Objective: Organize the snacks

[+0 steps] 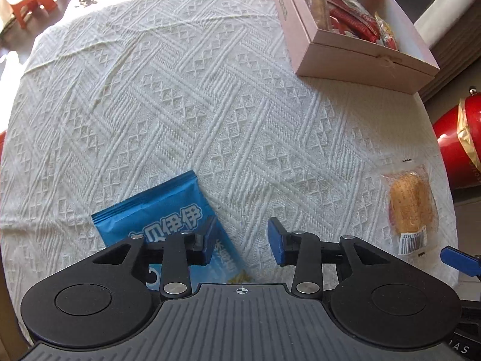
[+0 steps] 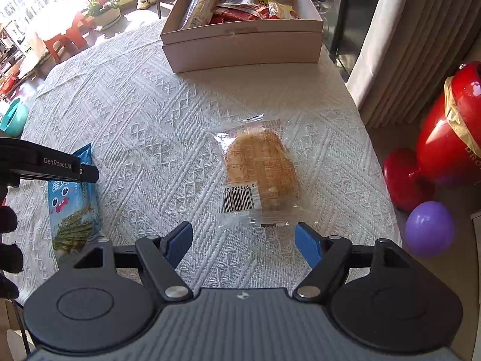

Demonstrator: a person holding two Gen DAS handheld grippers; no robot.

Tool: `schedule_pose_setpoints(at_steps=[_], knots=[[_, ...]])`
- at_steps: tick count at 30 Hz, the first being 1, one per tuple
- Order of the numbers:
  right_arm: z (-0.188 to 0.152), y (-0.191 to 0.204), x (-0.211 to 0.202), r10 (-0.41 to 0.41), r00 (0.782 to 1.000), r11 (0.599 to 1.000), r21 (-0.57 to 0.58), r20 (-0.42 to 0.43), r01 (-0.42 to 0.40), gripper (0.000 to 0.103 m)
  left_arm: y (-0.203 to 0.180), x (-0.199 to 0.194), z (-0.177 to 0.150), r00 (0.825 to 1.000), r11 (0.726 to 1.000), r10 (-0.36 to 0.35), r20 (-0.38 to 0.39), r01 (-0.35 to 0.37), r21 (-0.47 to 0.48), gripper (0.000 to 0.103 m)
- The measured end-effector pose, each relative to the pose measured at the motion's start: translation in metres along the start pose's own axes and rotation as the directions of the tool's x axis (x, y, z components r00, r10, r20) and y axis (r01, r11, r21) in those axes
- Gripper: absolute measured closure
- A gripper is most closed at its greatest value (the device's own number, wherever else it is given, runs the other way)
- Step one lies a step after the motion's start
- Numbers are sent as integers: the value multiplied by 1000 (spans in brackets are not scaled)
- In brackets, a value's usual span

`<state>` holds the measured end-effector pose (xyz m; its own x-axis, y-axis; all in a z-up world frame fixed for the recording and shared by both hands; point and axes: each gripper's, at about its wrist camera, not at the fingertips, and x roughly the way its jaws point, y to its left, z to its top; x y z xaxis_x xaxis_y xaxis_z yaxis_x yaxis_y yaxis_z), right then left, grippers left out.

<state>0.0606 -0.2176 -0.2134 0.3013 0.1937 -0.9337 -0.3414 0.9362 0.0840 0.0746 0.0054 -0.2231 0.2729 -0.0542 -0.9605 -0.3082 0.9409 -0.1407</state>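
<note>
Sunny room, white knit tablecloth (image 2: 168,96) over the table, grey curtain (image 2: 421,45) on the right, red inflatable (image 2: 451,138) and purple balloon (image 2: 428,228) on the floor.

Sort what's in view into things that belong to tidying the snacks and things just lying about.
Belongs to the job:
- blue snack packet
- clear bread packet
- cardboard box, already holding snacks
- left hand-held gripper and right hand-held gripper, both open

Just lying about:
- red vase
- purple ball
- orange stool
- flower pot
</note>
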Motion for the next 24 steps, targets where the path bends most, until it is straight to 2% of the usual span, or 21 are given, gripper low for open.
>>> schedule_pose_setpoints(at_steps=[2,4,7,9,11,13,16,18,20,23,24], knots=[[3,-1,-1,-1,1000,1000,-3,3,1,28,13,-12,-10,1000,998,-24,16,25,-59,62],[6,-1,-2,2,1000,1000,-6,9,-2,28,35,-26,-27,999,987,2,50,6,-161,63],[9,0,-2,15,1000,1000,-13,14,-15,28,79,-30,-46,1000,927,21,20,-12,-376,65],[11,1,0,20,1000,1000,-16,15,-20,28,88,-17,-45,1000,914,-15,-16,8,-406,65],[12,1,2,21,1000,1000,-16,10,-21,28,76,-8,-38,1000,937,-23,-20,15,-350,62],[12,2,4,20,1000,1000,-15,3,-20,28,50,-6,-26,1000,976,-17,13,19,-217,50],[11,1,5,14,1000,1000,-20,-2,-14,28,19,5,-8,998,997,-27,48,30,-69,48],[10,1,4,7,1000,1000,-23,-2,-7,28,4,7,3,998,999,-33,55,31,27,49],[10,1,2,-5,1000,1000,-24,2,5,28,5,-5,1,997,999,-41,62,40,16,52],[9,-2,-2,-15,1000,1000,-13,19,15,28,15,-27,-19,996,998,53,70,-50,-45,52],[9,-3,-2,-13,1000,1000,-5,19,13,28,19,-27,-25,997,995,62,53,-57,-80,54]])
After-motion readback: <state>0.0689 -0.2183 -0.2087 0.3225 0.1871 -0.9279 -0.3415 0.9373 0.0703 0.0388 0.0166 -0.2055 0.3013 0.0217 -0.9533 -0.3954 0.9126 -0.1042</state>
